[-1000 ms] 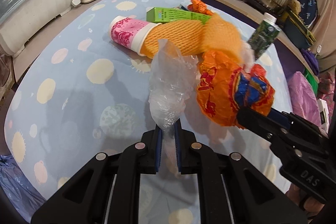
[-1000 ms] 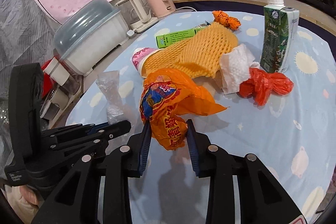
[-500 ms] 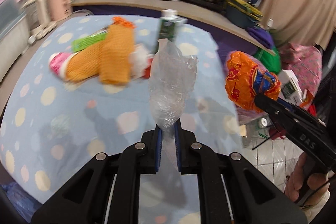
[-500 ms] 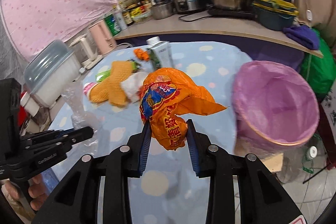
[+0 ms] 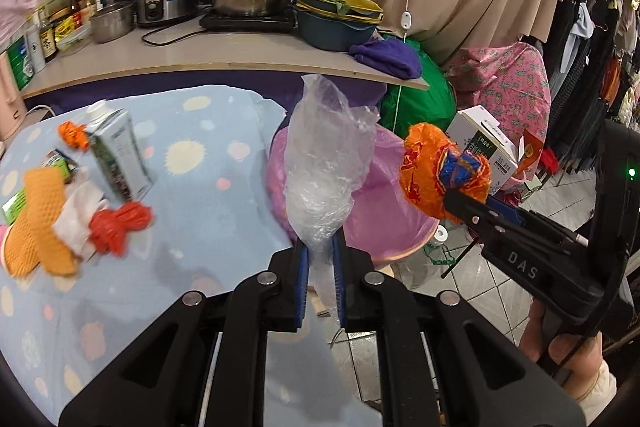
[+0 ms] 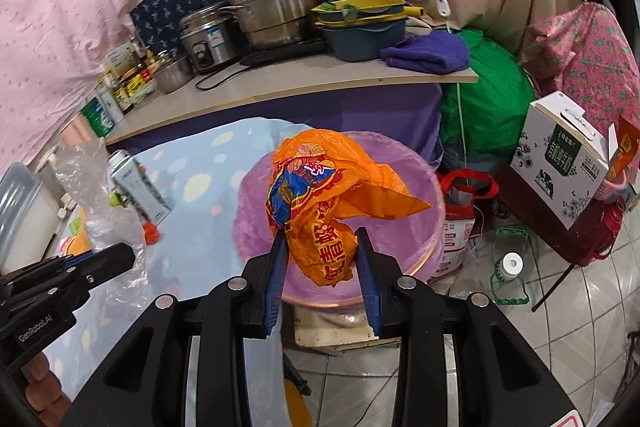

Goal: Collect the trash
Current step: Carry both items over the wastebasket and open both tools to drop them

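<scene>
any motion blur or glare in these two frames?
Left wrist: table trash smeared, red bag most; clear plastic bag and left gripper sharp. Right wrist: milk carton blurred, orange wrapper crisp. No strong glare; fisheye bends the edges.

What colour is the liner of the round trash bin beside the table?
Translucent pink-purple liner, clearest in the right wrist view.

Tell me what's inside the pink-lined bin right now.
Only the pink liner shows inside the bin; no trash is visible there. The orange wrapper in the right gripper hides its middle and bottom.
</scene>
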Demonstrator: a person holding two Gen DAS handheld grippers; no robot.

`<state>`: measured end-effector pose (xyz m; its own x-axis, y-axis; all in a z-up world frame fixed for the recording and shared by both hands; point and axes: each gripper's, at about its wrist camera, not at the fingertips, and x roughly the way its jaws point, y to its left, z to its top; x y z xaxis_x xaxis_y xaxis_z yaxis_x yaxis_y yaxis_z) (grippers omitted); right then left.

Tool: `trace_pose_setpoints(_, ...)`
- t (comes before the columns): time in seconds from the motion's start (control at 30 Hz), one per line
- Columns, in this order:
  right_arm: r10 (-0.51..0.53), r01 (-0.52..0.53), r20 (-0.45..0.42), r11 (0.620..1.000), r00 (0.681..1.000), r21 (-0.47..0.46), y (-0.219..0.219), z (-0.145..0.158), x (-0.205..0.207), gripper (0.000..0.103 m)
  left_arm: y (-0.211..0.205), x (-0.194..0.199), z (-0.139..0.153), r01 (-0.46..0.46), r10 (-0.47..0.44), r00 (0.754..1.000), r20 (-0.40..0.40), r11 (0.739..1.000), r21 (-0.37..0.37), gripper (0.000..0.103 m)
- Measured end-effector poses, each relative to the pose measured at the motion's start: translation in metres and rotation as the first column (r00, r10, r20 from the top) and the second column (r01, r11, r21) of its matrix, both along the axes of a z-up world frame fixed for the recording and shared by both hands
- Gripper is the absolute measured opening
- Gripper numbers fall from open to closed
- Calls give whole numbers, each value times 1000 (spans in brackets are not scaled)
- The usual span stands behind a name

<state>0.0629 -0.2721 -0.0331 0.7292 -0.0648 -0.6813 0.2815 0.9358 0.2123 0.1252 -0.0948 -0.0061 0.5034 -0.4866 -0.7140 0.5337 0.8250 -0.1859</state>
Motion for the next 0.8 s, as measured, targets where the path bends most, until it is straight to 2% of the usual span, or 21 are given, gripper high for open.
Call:
trace_pose_setpoints(0.1,-23,23,-12,1000,1000,2,-12,-6,8,33,-25,16,-11,40,-40,999,-30,999,-10,11)
trace_pose_setpoints(0.27,-38,39,-33,999,999,20,-27,-20,22,33,-58,40,-32,51,-49,997,-55,998,25,11)
trace_pose_setpoints(0.43,-38,41,-64,999,997,36,-35,-35,40,34,-75,62,-52,74,-73,990,-124,997,1,11)
trace_pose_setpoints(0.57,-36,39,-81,999,996,34,-39,-43,53,38,-87,70,-64,77,-72,989,-130,996,35,12)
trace_pose_setpoints(0.67,-49,52,-84,998,995,35,-41,-46,58,42,-91,71,-70,55,-46,993,-109,995,83,23)
trace_pose_setpoints(0.77,-72,77,-84,996,994,49,-46,-47,58,50,-84,76,-72,18,-9,992,-122,997,77,40)
trace_pose_setpoints(0.8,-76,80,-78,995,994,59,-48,-46,58,54,-80,78,-72,0,9,992,-126,998,70,49)
